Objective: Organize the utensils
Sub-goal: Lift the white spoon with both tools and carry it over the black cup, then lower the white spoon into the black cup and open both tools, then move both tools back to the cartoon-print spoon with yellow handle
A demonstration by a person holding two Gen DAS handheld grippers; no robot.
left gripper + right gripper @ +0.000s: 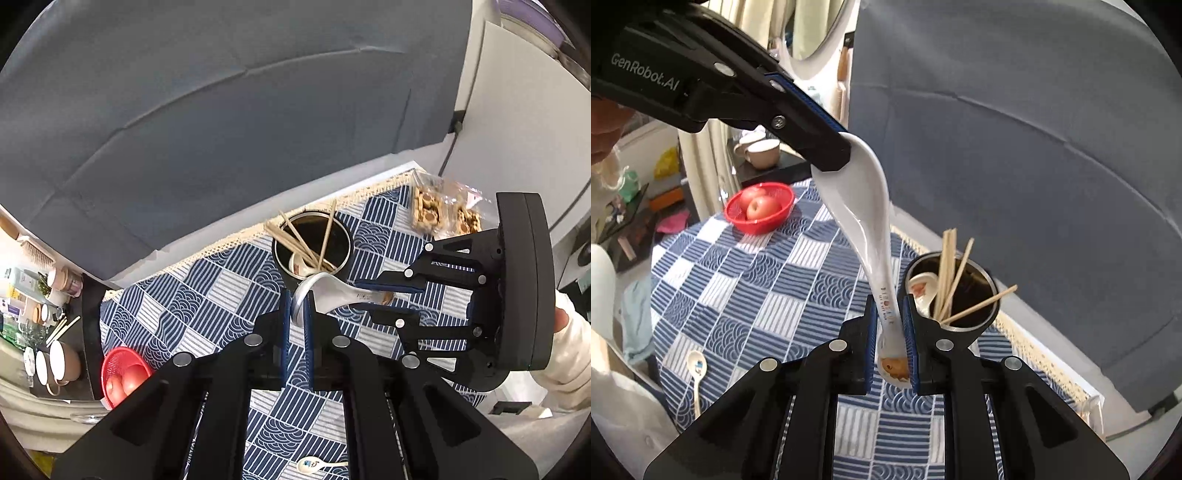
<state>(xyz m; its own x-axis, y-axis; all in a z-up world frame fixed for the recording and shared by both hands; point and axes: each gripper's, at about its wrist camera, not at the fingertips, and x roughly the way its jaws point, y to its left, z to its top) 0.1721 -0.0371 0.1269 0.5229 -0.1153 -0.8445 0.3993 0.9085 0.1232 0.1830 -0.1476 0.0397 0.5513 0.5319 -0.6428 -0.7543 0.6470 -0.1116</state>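
A white ceramic spoon (864, 206) hangs in the air above the checked blue tablecloth (768, 280), gripped at both ends. My left gripper (296, 310) is shut on the rim of its bowl; in the right wrist view it reaches in from the upper left (834, 155). My right gripper (888, 314) is shut on the printed handle and shows at the right of the left wrist view (365, 297). Just behind the spoon stands a metal holder (993, 299) with wooden chopsticks (947, 269) and another white spoon inside. One more small spoon (696, 365) lies on the cloth.
A red basket (783, 214) with apples sits at the table's far left corner. Snack packets (443, 210) lie by the cloth's back edge. Mugs (762, 151) stand on a dark side shelf. A grey panel (1034, 147) rises behind the table.
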